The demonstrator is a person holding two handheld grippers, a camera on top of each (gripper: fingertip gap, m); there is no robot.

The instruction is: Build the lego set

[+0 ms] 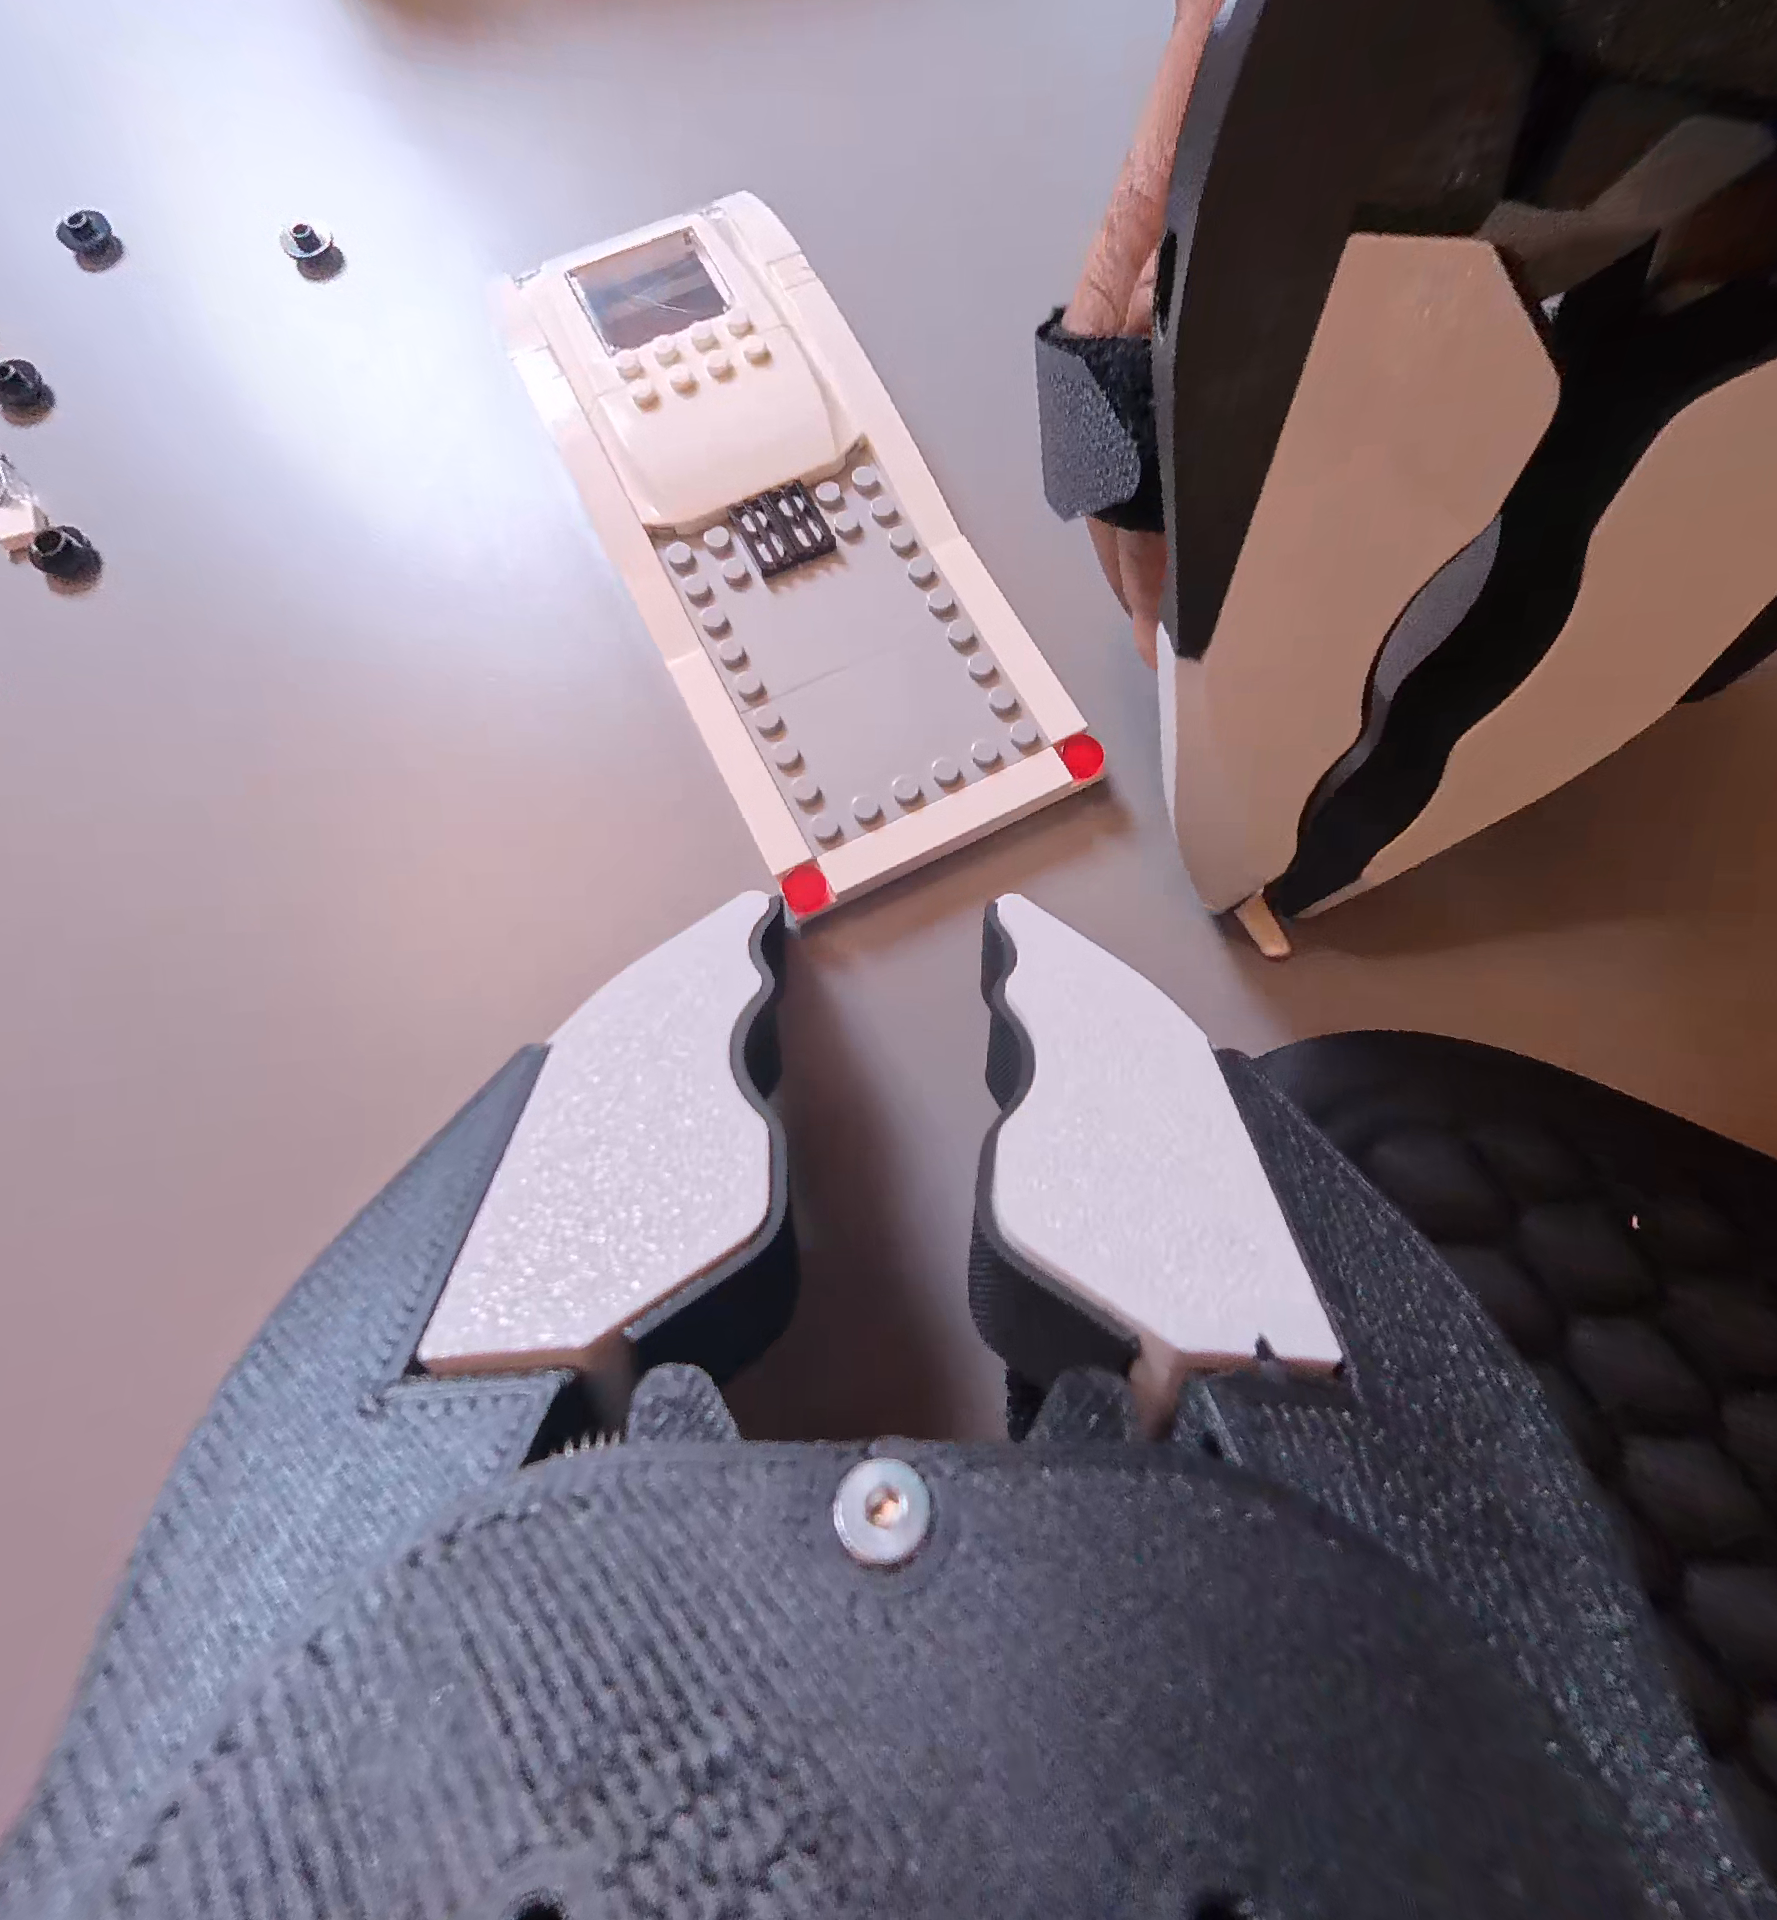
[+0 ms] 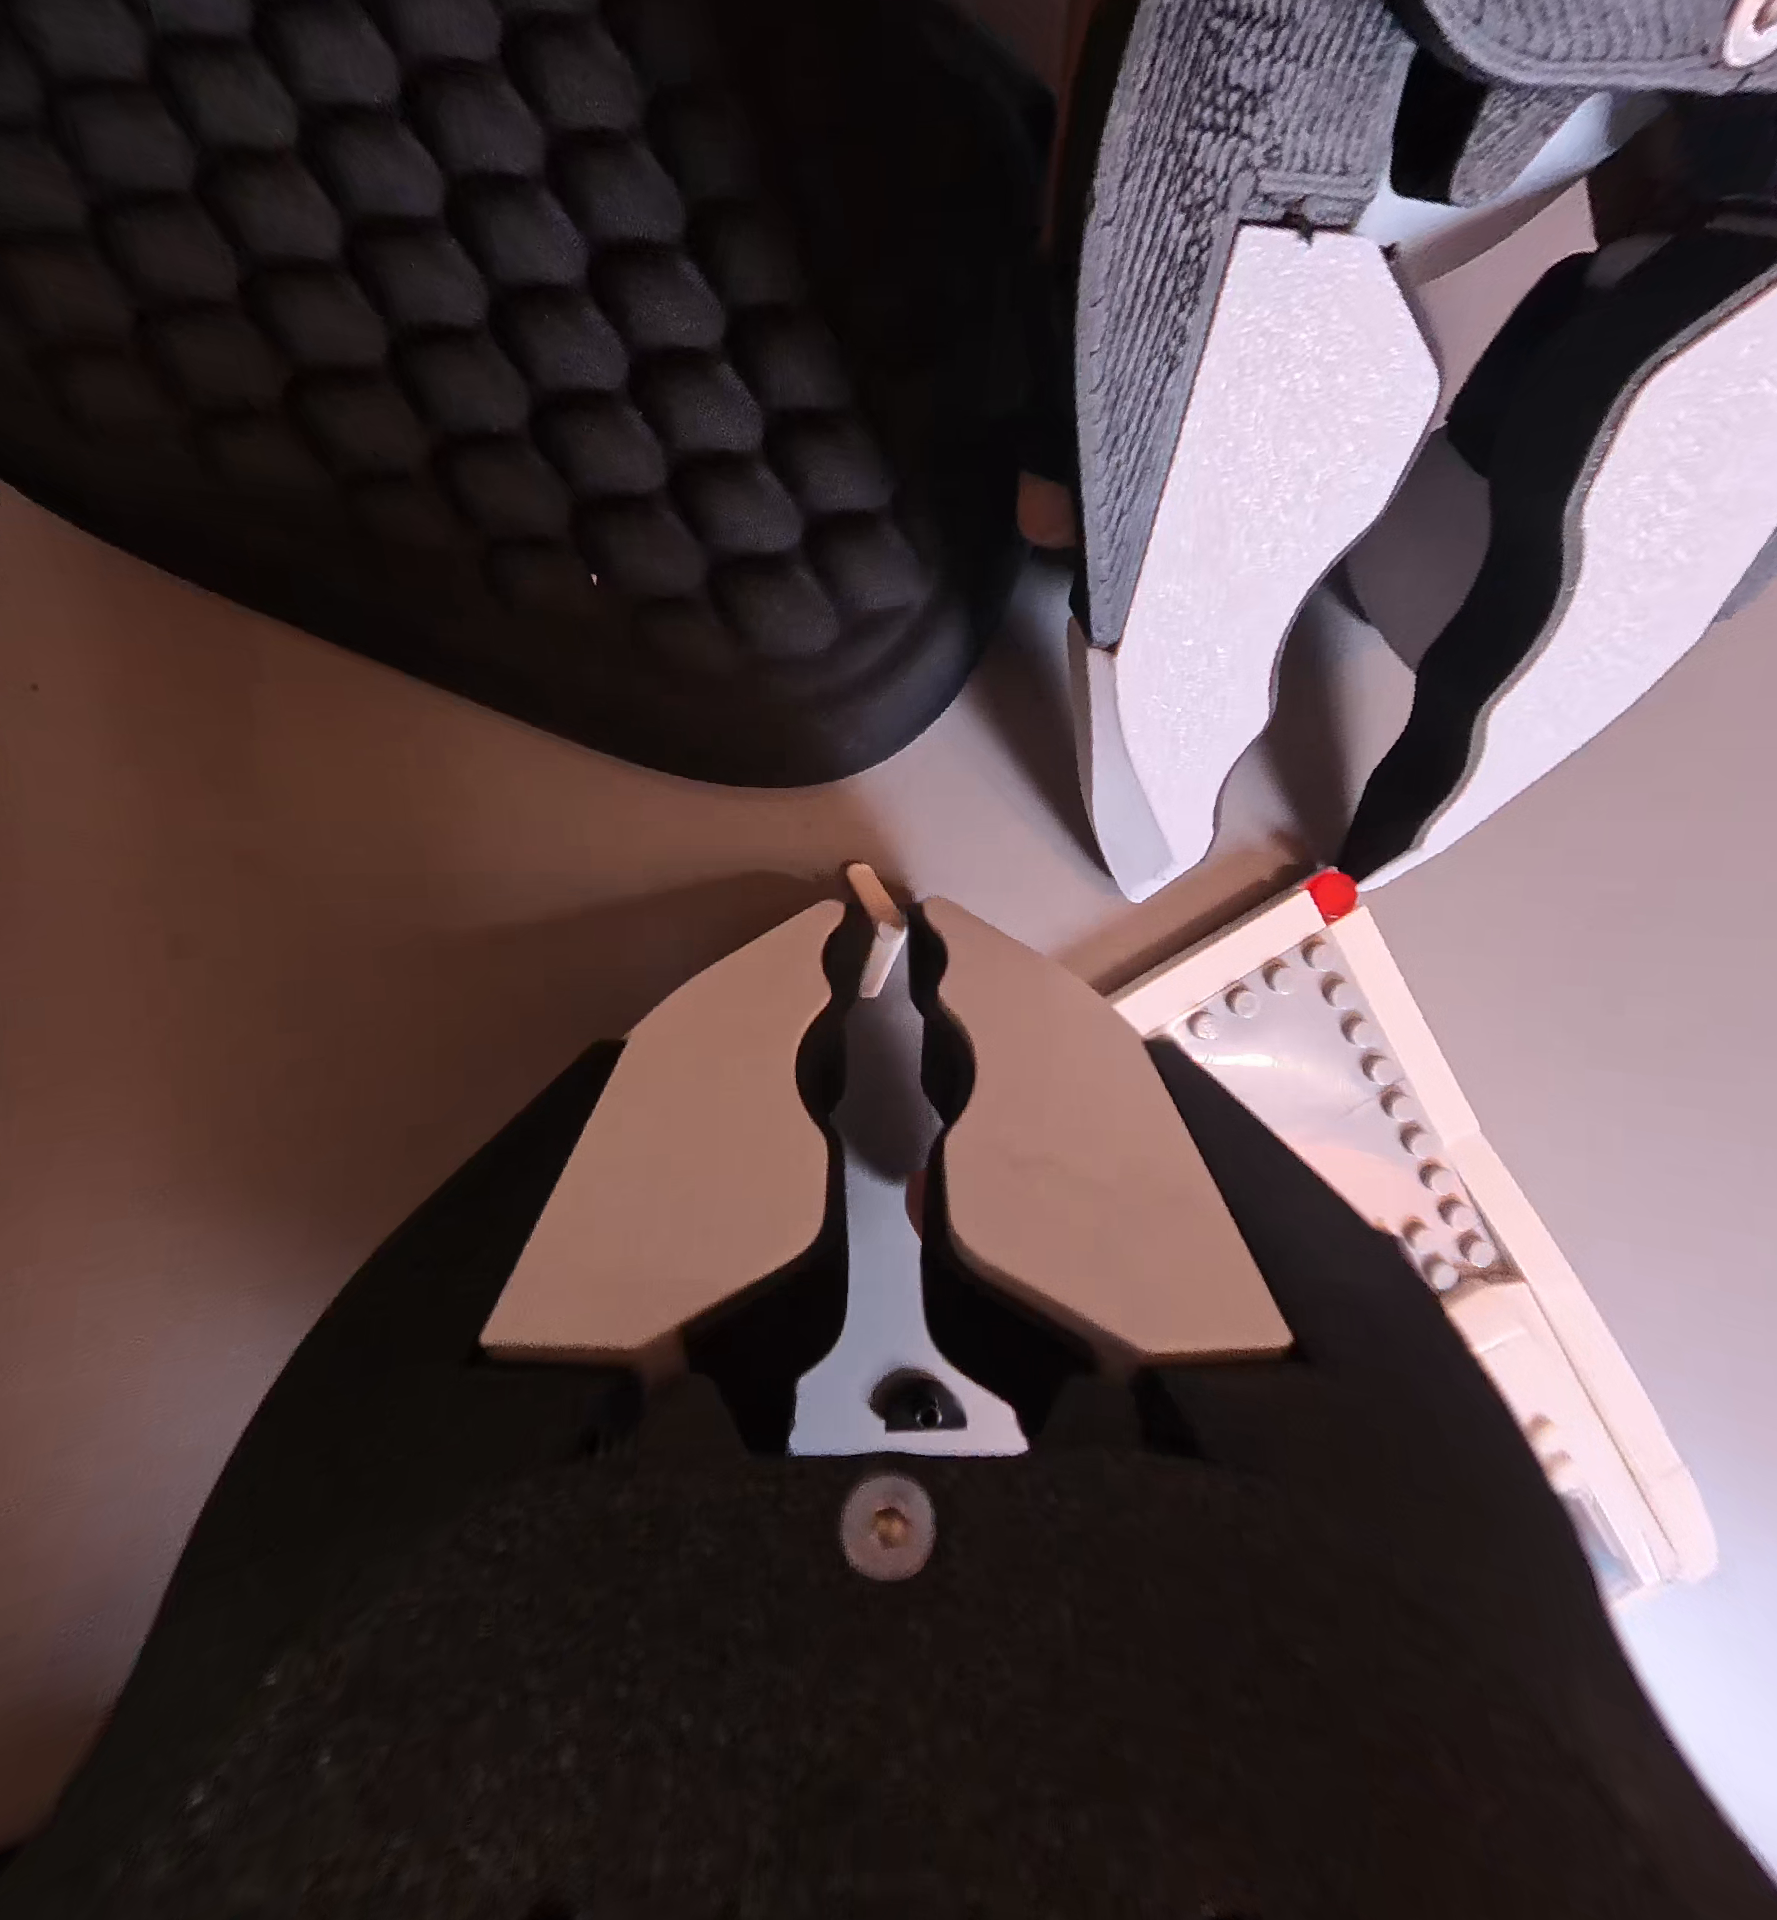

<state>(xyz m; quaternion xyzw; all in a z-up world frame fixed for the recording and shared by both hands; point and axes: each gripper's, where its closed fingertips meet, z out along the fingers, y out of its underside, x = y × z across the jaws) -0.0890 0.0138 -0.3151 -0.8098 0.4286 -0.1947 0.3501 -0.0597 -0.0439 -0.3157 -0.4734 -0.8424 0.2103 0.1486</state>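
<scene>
My left gripper [image 1: 884, 914] is wide open, one tip by the toy car's [image 1: 842, 644] red corner. My right gripper [image 2: 879, 914] pinches a small white piece [image 2: 882, 951].

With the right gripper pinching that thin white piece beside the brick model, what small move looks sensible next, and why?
Probably lift the right gripper slightly and carry the thin white piece over the brick model's studded grey plate. The piece sits tip-down near the table, beside the model, while the open left gripper waits at its red-studded corner.
</scene>
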